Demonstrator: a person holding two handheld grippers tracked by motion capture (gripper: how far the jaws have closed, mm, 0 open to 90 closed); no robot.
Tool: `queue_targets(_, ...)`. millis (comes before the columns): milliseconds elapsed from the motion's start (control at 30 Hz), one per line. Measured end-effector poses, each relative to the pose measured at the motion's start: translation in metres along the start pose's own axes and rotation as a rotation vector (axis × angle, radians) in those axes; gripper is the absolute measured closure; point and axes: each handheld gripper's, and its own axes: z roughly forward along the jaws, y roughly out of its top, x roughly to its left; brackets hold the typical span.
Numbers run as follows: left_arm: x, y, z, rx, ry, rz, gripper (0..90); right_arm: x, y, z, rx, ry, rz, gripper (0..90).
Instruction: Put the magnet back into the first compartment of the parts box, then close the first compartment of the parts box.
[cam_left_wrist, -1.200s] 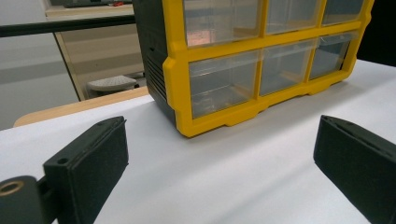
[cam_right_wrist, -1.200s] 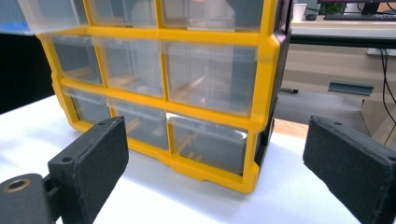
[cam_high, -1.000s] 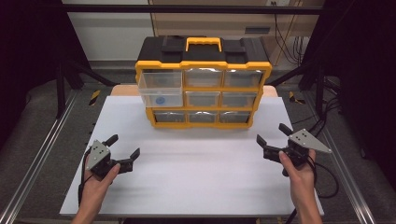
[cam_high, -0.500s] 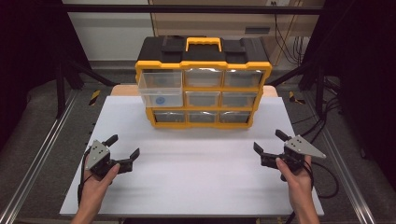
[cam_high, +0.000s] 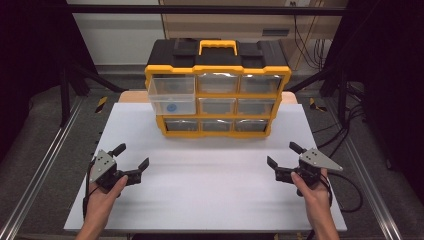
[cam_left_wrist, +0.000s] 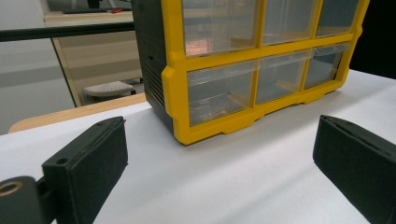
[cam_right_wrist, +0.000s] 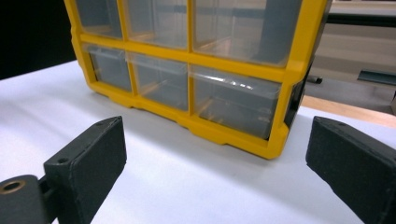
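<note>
High view, drawer cabinet: the yellow-and-black drawer cabinet (cam_high: 218, 90) stands at upper centre of the frame on the white table (cam_high: 210, 200); its top-left clear drawer (cam_high: 171, 95) juts out of the front, the others sit flush.
High view, right gripper: the right gripper (cam_high: 284, 161), lower right, has slid a little toward frame centre over the last second, jaws spread and empty.
High view, left gripper: the left gripper (cam_high: 132, 156), lower left, has not moved, jaws likewise spread with nothing between them.
Left gripper view: the cabinet's lower left corner (cam_left_wrist: 187, 135) fills the upper middle, well beyond the parted jaws.
Right gripper view: the cabinet's lower right corner (cam_right_wrist: 275, 149) sits upper centre, also well apart from the parted jaws.
Meaning: the right hand's small shift looks like the start of an approach; nothing is touched yet, and the protruding drawer seems the likely target.
</note>
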Motion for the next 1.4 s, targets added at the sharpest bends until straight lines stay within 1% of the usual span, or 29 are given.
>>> queue_targets(67, -0.001, 0.0, 0.0, -0.001, 0.001, 0.003, 3.9, 0.0, -0.003, 0.002, 0.007, 0.01, 0.007, 5.9)
queue_targets(100, -0.001, 0.0, 0.0, -0.001, 0.001, 0.003, 3.8, 0.0, -0.004, 0.002, 0.01, 0.017, 0.003, 6.4)
queue_targets(233, -0.001, 0.001, -0.001, -0.001, 0.004, 0.008, 4.0, 0.003, -0.007, 0.004, 0.021, 0.02, -0.003, 6.3)
queue_targets(333, -0.002, 0.002, -0.001, 0.0, 0.008, 0.029, 5.5, 0.003, -0.008, 0.005, 0.017, 0.027, -0.011, 6.3)
queue_targets(467, -0.004, 0.003, -0.001, -0.003, 0.01, 0.038, 5.7, 0.004, -0.011, 0.007, 0.014, 0.03, -0.013, 7.2)
queue_targets(633, -0.005, 0.005, -0.001, -0.007, -0.006, 0.037, 7.3, 0.006, -0.014, 0.008, 0.02, 0.041, -0.014, 7.5)
queue_targets(800, -0.006, 0.006, -0.002, -0.012, -0.012, 0.032, 9.3, 0.01, -0.015, 0.01, 0.021, 0.057, -0.028, 7.7)
queue_targets(867, -0.006, 0.007, -0.002, -0.007, -0.014, 0.016, 10.1, 0.011, -0.015, 0.01, 0.024, 0.058, -0.022, 7.7)
queue_targets(900, -0.006, 0.007, -0.002, -0.007, -0.017, 0.003, 10.9, 0.011, -0.016, 0.01, 0.023, 0.06, -0.029, 7.7)
queue_targets(967, -0.006, 0.007, -0.002, -0.003, -0.023, -0.007, 13.8, 0.012, -0.016, 0.01, 0.024, 0.062, -0.034, 7.7)
queue_targets(1000, -0.006, 0.007, -0.002, -0.003, -0.022, -0.006, 15.7, 0.012, -0.016, 0.009, 0.028, 0.061, -0.03, 7.7)
queue_targets(1067, -0.007, 0.008, -0.002, 0.001, -0.026, -0.011, 23.1, 0.011, -0.017, 0.009, 0.023, 0.06, -0.036, 7.7)
queue_targets(1100, -0.007, 0.008, -0.003, 0.003, -0.023, -0.009, 25.6, 0.011, -0.017, 0.009, 0.023, 0.058, -0.03, 7.7)
queue_targets(1167, -0.008, 0.009, -0.004, -0.002, -0.025, -0.01, 38.6, 0.011, -0.016, 0.009, 0.018, 0.056, -0.03, 7.7)
queue_targets(1233, -0.008, 0.01, -0.005, -0.007, -0.027, -0.005, 46.2, 0.011, -0.016, 0.008, 0.016, 0.053, -0.026, 7.8)
queue_targets(1300, -0.009, 0.011, -0.006, -0.011, -0.026, -0.01, 52.1, 0.013, -0.016, 0.007, 0.023, 0.059, -0.005, 7.8)
queue_targets(1333, -0.009, 0.012, -0.007, -0.014, -0.032, -0.01, 56.7, 0.012, -0.016, 0.006, 0.025, 0.059, -0.014, 7.8)
queue_targets(1367, -0.009, 0.012, -0.008, -0.014, -0.035, -0.007, 62.7, 0.012, -0.016, 0.006, 0.025, 0.061, -0.01, 7.8)
queue_targets(1400, -0.01, 0.013, -0.009, -0.015, -0.034, -0.007, 65.0, 0.012, -0.016, 0.006, 0.027, 0.061, -0.009, 7.8)
